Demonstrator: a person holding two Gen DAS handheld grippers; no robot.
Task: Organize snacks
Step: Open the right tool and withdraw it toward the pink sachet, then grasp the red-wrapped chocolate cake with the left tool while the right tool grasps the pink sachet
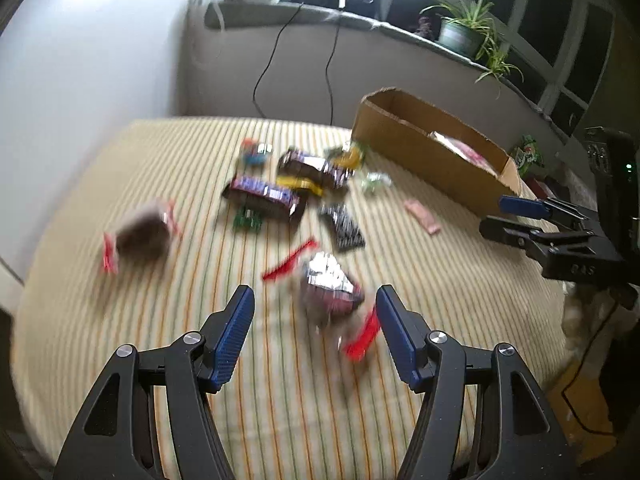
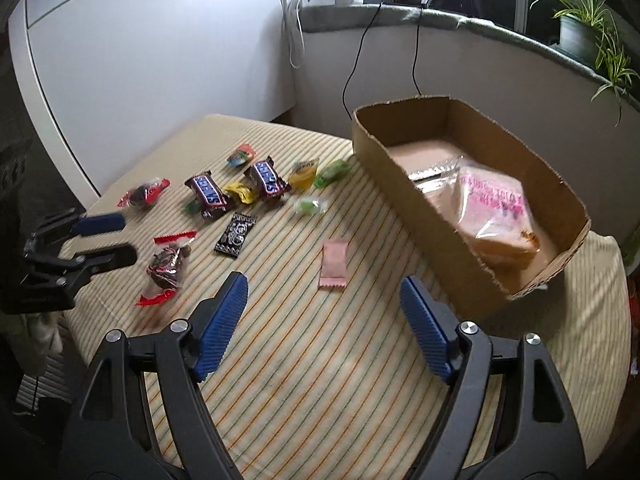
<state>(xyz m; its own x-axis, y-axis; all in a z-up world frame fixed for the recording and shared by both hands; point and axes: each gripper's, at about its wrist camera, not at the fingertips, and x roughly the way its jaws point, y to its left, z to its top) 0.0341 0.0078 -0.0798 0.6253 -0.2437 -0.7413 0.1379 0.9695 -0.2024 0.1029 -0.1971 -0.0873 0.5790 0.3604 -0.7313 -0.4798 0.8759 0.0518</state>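
Your left gripper (image 1: 316, 300) stands wide open over the striped cloth (image 2: 304, 360), holding nothing; a red-ended chocolate wrapper (image 1: 330, 288) lies on the cloth just ahead, between its blue pads. Your right gripper (image 2: 324, 292) is also spread wide and empty, with a pink sachet (image 2: 334, 265) lying just beyond its fingertips. The remaining snacks, including two Snickers bars (image 2: 208, 195) and a black packet (image 2: 235, 235), lie scattered left of the cardboard box (image 2: 404, 204). A clear bag with pink print (image 2: 496, 216) sits inside it.
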